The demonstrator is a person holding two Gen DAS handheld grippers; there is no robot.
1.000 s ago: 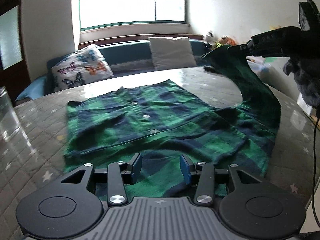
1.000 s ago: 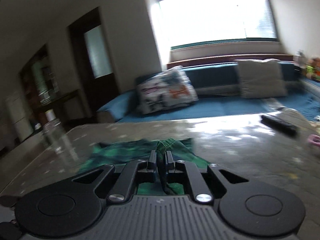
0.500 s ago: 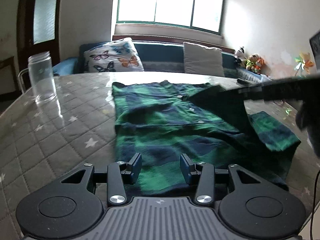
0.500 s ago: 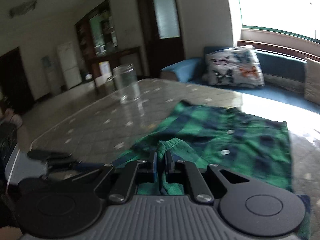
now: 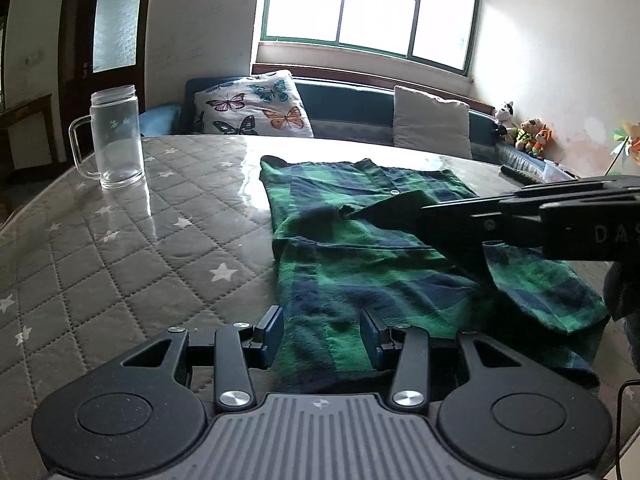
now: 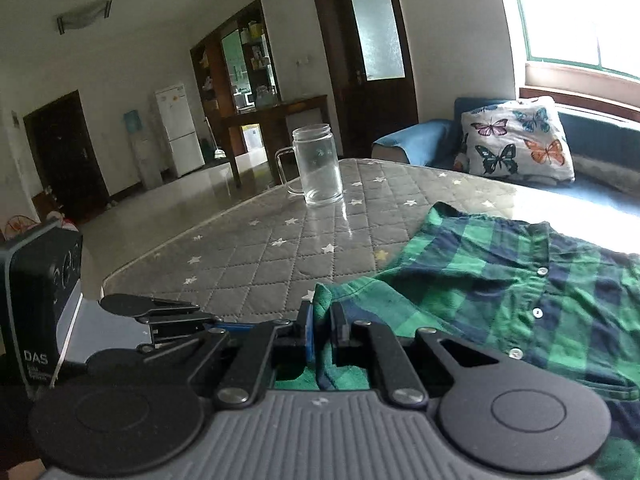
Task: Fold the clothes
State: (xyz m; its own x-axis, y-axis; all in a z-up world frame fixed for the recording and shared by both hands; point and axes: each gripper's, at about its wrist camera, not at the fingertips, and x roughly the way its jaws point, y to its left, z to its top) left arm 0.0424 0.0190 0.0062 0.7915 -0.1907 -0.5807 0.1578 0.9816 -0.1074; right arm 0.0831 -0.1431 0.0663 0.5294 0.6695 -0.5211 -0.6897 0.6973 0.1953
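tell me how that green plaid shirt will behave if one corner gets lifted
Probably floppy: the green plaid shirt already drapes and creases on the quilted table. Likely light, so it should trail and sag rather than hold shape, and may slide on that glossy cover.

shirt's [image 6: 520,280] right side cut off, mug's [image 5: 116,136] lettering illegible

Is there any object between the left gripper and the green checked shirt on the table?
Nothing visible stands between them. The left gripper is open right over the near hem of the shirt, with cloth showing between its fingers. The glass mug stands far off to the side on the table, apart from the shirt.
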